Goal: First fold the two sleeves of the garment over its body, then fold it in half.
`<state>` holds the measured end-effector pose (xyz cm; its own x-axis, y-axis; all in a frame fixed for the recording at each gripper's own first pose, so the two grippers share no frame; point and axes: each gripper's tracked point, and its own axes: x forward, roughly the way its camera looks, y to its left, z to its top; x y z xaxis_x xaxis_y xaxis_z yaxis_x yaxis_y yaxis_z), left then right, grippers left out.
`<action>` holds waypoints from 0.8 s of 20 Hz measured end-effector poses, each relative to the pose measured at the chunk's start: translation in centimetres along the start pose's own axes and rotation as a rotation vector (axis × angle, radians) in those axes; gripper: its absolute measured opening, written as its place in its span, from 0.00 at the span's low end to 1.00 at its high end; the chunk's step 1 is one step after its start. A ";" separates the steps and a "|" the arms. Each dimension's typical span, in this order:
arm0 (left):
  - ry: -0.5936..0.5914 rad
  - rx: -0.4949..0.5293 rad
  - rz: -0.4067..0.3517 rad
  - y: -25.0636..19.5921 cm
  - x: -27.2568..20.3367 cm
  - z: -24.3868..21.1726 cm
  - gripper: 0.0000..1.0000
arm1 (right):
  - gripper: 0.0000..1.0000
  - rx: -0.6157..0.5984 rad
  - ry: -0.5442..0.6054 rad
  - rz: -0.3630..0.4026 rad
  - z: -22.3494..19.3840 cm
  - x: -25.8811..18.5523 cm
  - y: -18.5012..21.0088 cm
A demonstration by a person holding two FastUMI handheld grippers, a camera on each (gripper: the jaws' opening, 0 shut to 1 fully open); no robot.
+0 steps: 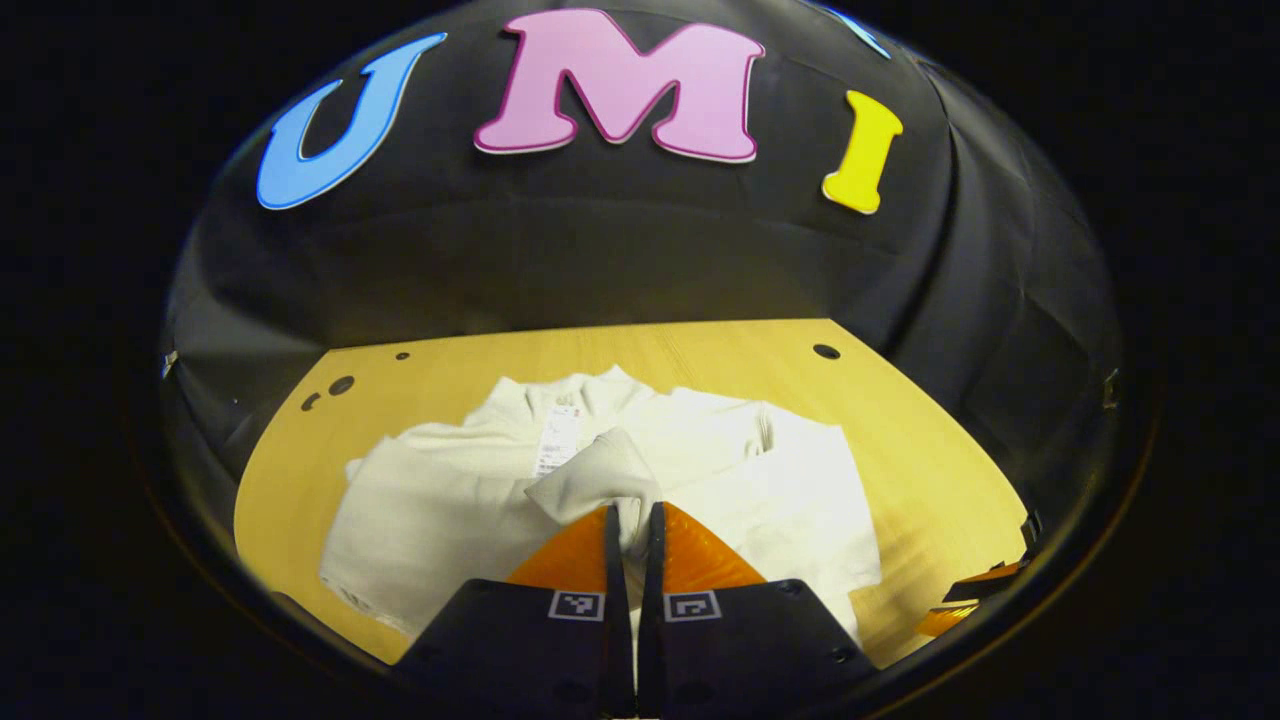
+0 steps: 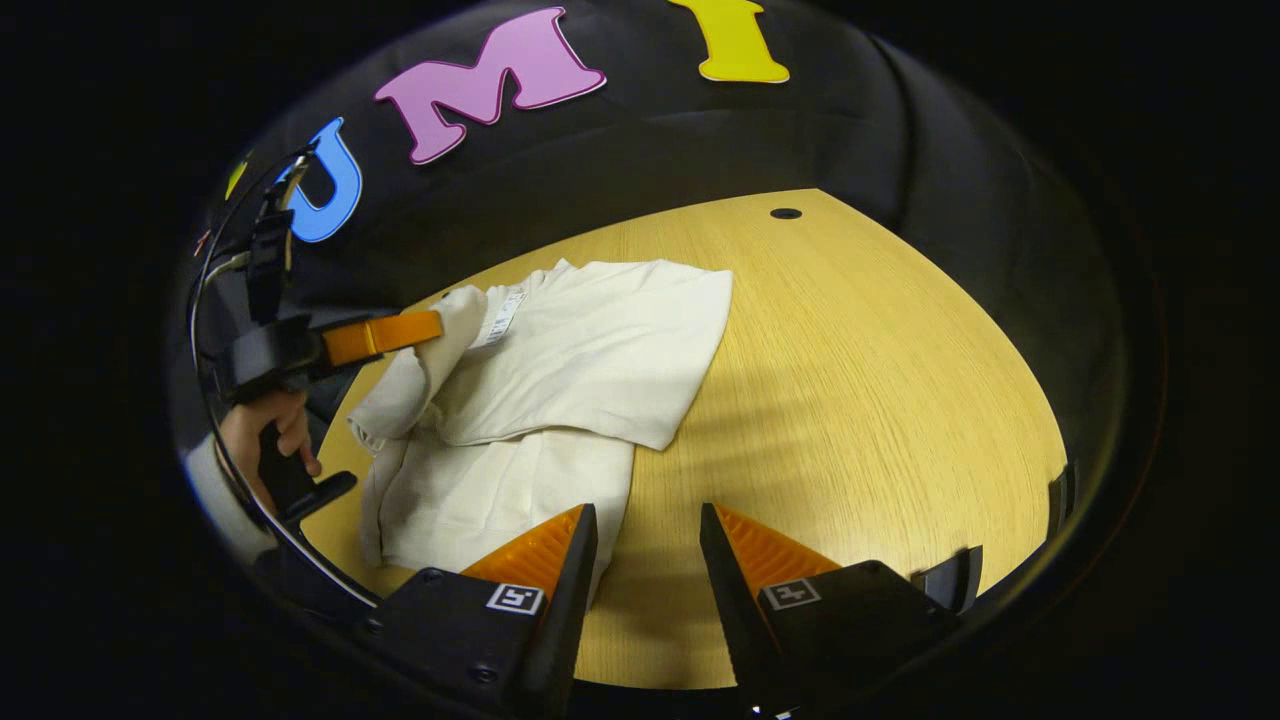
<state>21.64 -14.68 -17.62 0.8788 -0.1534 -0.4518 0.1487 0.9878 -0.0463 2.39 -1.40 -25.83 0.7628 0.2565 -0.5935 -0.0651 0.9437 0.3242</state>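
Plainly, nothing on the wooden table (image 2: pixel 880 400) serves as a container; it carries one cream garment (image 2: pixel 560 400), soft and matte, creased at its folds. In the right gripper view the garment lies toward the table's left edge, well away from the right edge, where bare pale wood with fine straight grain runs to the rim. One sleeve (image 2: pixel 600 350) is already folded across the body, forming a flat, roughly four-sided flap with a straight outer edge; the lower body spreads beneath it toward the near edge. A white tag (image 1: pixel 556 440) sits by the collar, close to the far edge.

In the left gripper view the left gripper (image 1: pixel 634 530) has its jaws drawn narrow, pinching the other sleeve's cuff (image 1: pixel 600 478), a bunched, rounded wad of cloth raised above the body. The right gripper view shows the same gripper (image 2: pixel 425 330) at the table's left edge, the sleeve hanging from it in a limp band, with a hand (image 2: pixel 262 435) on its handle.

The right gripper (image 2: pixel 648 545) stands with jaws wide apart over the near edge, holding nothing, one finger (image 2: pixel 545 550) over the garment's lower corner. A small dark hole (image 2: pixel 785 213) marks the far corner.
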 end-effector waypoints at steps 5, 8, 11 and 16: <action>0.063 0.056 0.015 -1.2 2.9 -2.8 0.07 | 0.64 0.020 -0.015 0.006 0.7 0.0 -0.7; 0.094 0.066 0.030 -1.2 3.8 -4.2 0.12 | 0.64 0.025 -0.007 0.009 0.6 0.2 -0.6; 0.111 0.087 0.014 -1.7 4.2 -5.2 0.13 | 0.64 0.020 -0.003 0.012 0.6 0.3 -0.3; 0.143 0.064 0.025 -1.3 3.8 -5.9 0.63 | 0.64 0.007 0.003 0.015 0.3 0.3 0.6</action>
<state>22.05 -16.43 -24.53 0.8100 -0.1188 -0.5743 0.1601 0.9869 0.0216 2.78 -0.85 -25.61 0.7601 0.2716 -0.5904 -0.0724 0.9382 0.3384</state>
